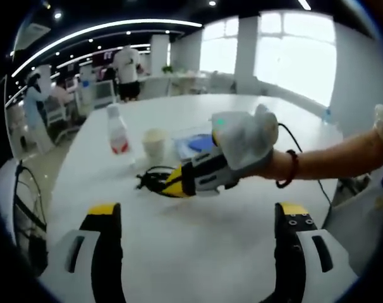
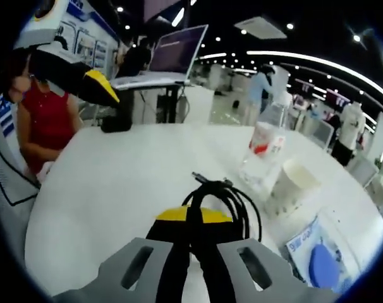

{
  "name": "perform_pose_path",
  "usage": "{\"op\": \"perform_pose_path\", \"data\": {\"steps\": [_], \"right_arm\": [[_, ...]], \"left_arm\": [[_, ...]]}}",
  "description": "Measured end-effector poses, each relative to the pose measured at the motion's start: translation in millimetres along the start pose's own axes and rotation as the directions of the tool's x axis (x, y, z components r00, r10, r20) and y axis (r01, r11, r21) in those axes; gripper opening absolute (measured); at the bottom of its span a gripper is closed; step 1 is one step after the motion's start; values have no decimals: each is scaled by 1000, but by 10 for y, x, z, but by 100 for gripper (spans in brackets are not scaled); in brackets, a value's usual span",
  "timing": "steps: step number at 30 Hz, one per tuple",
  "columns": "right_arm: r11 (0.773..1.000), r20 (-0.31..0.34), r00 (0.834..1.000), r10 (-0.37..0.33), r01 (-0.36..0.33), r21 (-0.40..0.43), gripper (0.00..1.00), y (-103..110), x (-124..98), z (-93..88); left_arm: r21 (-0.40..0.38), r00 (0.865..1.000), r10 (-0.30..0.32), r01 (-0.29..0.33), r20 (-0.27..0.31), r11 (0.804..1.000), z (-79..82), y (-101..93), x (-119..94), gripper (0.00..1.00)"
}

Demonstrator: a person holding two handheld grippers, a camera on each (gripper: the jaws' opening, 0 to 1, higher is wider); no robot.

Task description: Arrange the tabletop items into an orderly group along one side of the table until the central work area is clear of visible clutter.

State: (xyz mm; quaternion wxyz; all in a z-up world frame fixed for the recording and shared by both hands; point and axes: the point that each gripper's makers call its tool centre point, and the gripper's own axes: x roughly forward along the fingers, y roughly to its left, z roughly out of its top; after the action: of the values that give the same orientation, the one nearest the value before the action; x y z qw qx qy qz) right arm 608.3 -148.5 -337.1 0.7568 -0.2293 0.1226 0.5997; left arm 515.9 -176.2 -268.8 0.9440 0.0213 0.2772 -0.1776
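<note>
1. While its jaws clamp a coiled black cable (image 2: pixel 226 199), the right gripper (image 1: pixel 155 183) sits near the paper cup (image 1: pixel 155 144).
2. Left gripper (image 1: pixel 198 218) spread, empty, nearer than the cup.
3. Bottle (image 1: pixel 117 130) just beside the cup.

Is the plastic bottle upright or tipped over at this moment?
Upright. The plastic bottle stands on its base on the white table, cap up, beside the paper cup; the right gripper view shows the same.

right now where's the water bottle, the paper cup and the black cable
water bottle (image 1: pixel 117 134), left gripper view, on its red and white label
paper cup (image 1: pixel 155 144), left gripper view, on its side wall
black cable (image 2: pixel 232 197), right gripper view, on the coiled loop
</note>
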Motion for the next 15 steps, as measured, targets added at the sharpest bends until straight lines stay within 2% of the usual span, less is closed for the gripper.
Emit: {"op": "perform_pose_path", "data": {"steps": [3, 15], "right_arm": [[1000, 30, 999, -16, 16, -2, 2, -32, -78, 122], [999, 98, 994, -46, 43, 28, 2, -103, -401, 412]], "left_arm": [[6, 1000, 0, 0, 2, 1000, 7, -6, 0, 98], [18, 1000, -11, 11, 3, 1000, 21, -40, 14, 98]]}}
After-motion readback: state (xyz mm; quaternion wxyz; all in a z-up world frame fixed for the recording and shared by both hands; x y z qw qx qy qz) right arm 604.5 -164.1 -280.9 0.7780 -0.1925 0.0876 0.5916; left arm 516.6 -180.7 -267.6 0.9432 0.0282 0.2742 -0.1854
